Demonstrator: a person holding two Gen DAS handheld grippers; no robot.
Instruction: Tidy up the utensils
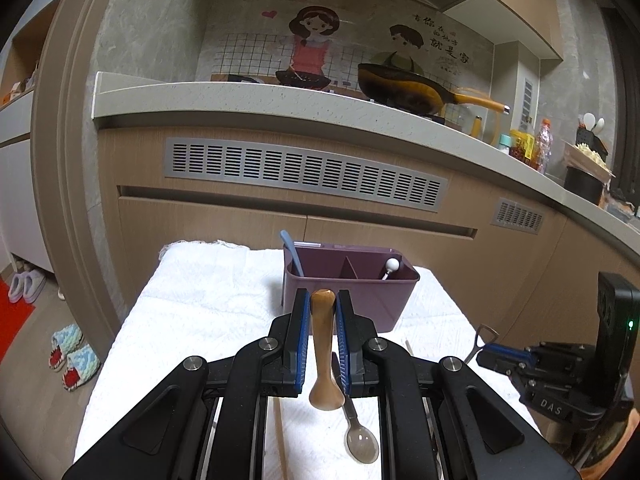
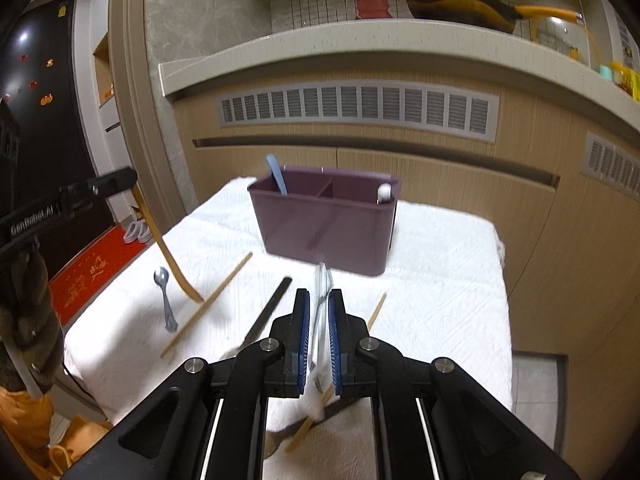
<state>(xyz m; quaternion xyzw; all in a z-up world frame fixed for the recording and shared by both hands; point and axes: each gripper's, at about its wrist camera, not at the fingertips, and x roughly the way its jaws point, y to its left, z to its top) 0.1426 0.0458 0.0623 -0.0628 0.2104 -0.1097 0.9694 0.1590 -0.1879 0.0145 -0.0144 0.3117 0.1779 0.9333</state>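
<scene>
A purple divided caddy stands on a white towel; a blue utensil leans in its left compartment and a white-tipped one in its right. My left gripper is shut on a wooden spoon, held above the towel just before the caddy; the spoon also shows in the right wrist view. My right gripper is shut on a thin metal utensil, blurred, in front of the caddy; it appears in the left wrist view.
On the towel lie a small metal spoon, wooden chopsticks, a dark flat stick and another chopstick. Kitchen cabinets and a counter stand behind. Slippers lie on the floor at left.
</scene>
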